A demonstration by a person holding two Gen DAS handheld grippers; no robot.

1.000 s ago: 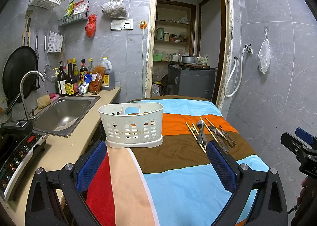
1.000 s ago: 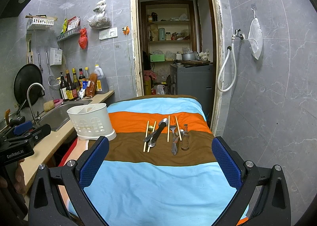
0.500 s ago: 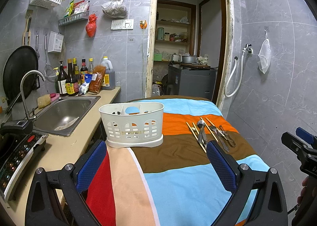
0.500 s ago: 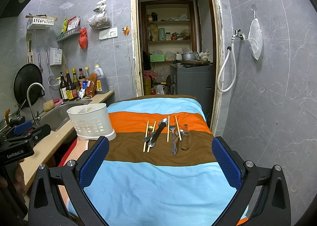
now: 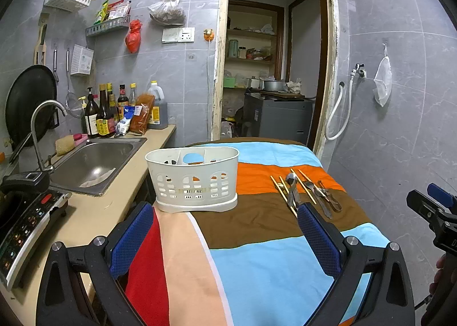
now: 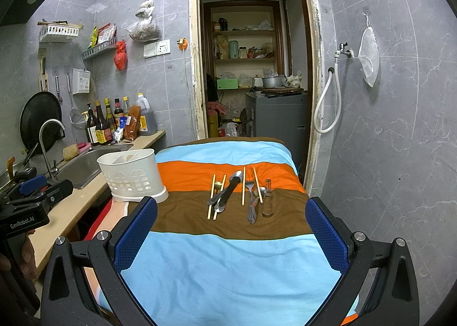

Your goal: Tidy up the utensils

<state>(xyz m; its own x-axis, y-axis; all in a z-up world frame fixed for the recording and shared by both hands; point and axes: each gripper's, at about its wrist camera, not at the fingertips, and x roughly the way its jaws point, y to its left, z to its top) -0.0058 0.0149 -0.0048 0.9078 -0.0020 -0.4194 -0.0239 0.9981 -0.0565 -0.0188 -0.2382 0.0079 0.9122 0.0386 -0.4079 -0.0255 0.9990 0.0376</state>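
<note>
Blue-padded left gripper [image 5: 225, 236] wide, empty | right gripper [image 6: 231, 229] likewise, seemingly

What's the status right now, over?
Left gripper open, empty. Right gripper open, empty. Utensils lying on striped cloth, white caddy beside them. Path clear.

White slotted caddy [image 6: 132, 176], upright, empty; chopsticks [image 6: 211, 197], spoons [image 6: 228, 190], fork [image 6: 251, 201] flat alongside on striped cloth [image 6: 228, 254].
</note>
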